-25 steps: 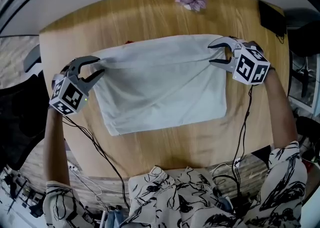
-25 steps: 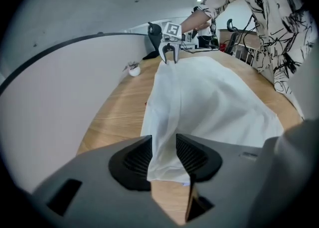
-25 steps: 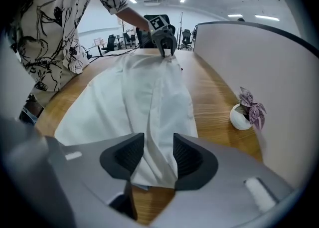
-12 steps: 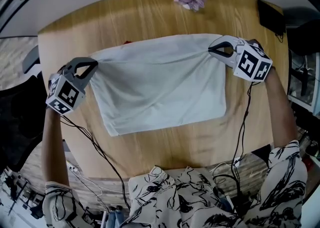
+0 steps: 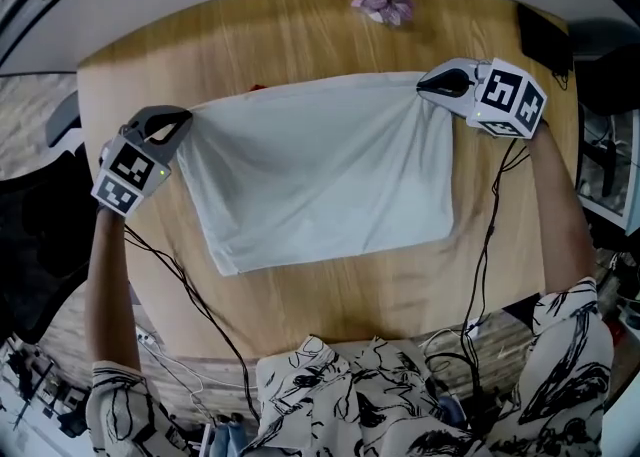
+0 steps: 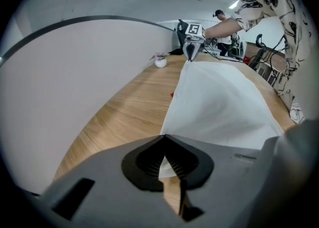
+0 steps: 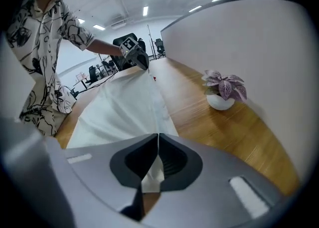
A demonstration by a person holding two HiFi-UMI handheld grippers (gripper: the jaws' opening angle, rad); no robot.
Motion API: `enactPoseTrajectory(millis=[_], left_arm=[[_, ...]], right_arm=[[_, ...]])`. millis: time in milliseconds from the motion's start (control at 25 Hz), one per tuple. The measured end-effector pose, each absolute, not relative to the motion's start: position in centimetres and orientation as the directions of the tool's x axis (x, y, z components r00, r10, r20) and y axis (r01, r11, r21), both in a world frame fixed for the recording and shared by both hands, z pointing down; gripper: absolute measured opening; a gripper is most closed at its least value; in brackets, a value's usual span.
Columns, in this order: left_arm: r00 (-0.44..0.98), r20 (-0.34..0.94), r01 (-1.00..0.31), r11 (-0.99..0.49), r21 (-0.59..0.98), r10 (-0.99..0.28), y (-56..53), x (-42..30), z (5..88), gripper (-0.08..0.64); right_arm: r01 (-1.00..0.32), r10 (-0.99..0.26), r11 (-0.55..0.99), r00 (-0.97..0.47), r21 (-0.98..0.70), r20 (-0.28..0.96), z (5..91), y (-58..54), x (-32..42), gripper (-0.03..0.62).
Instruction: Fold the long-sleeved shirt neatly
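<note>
The white long-sleeved shirt [image 5: 320, 170] lies folded into a broad rectangle across the middle of the wooden tabletop [image 5: 300, 30]. Its long sides run parallel to the far and near edges, and its near left corner sits closer to the person than its near right one. The left gripper [image 5: 185, 117] stands at the shirt's far left corner, towards the tabletop's left edge. Its jaws are pressed together on that corner, and a tongue of white cloth shows between the ribbed pads in the left gripper view. The right gripper [image 5: 425, 85] stands at the far right corner, jaws likewise closed and pinching the fabric, which hangs between its pads in the right gripper view. The shirt's far edge stretches straight between the two grippers, with soft creases fanning out from each pinched corner. A small potted plant [image 5: 383, 0] with pink-purple leaves stands at the tabletop's far edge, well apart from the cloth. A black object [image 5: 545, 37] sits near the far right corner.
</note>
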State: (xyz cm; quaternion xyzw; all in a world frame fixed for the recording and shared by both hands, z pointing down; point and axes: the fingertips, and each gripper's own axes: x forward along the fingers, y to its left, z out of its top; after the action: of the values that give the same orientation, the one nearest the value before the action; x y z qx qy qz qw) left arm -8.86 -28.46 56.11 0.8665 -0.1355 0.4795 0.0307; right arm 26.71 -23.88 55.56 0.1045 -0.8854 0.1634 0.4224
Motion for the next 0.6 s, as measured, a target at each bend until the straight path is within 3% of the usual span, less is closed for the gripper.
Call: enactPoseTrajectory(millis=[200, 280, 360, 440, 520, 600], left_arm=[[0.484, 0.848, -0.310, -0.949, -0.065, -0.216, -28.8, -9.1, 57.0, 0.009], [0.486, 0.845, -0.307, -0.949, -0.072, -0.221, -28.7, -9.1, 57.0, 0.009], [0.494, 0.840, -0.308, -0.948, -0.074, -0.226, -28.8, -9.0, 56.9, 0.009], [0.501, 0.835, -0.311, -0.948, -0.073, -0.228, -28.7, -8.9, 56.7, 0.010], [0.504, 0.832, -0.313, -0.947, -0.072, -0.231, -28.7, -8.9, 56.5, 0.011], [0.504, 0.831, -0.314, -0.946, -0.077, -0.235, -28.8, -8.9, 56.4, 0.011]], right_arm=[[-0.345, -0.029, 0.906, -0.630, -0.246, 0.776, 56.6, -24.0, 26.6, 0.034], [-0.335, -0.009, 0.902, -0.646, -0.274, 0.763, 56.5, -23.7, 26.4, 0.094], [-0.330, 0.010, 0.893, -0.664, -0.306, 0.748, 56.2, -23.5, 26.3, 0.098], [-0.339, 0.007, 0.888, -0.667, -0.311, 0.745, 56.1, -23.7, 26.4, 0.094], [-0.355, -0.015, 0.891, -0.646, -0.284, 0.763, 56.2, -24.3, 26.5, 0.016], [-0.358, -0.026, 0.899, -0.619, -0.252, 0.785, 56.3, -24.7, 26.6, 0.014]])
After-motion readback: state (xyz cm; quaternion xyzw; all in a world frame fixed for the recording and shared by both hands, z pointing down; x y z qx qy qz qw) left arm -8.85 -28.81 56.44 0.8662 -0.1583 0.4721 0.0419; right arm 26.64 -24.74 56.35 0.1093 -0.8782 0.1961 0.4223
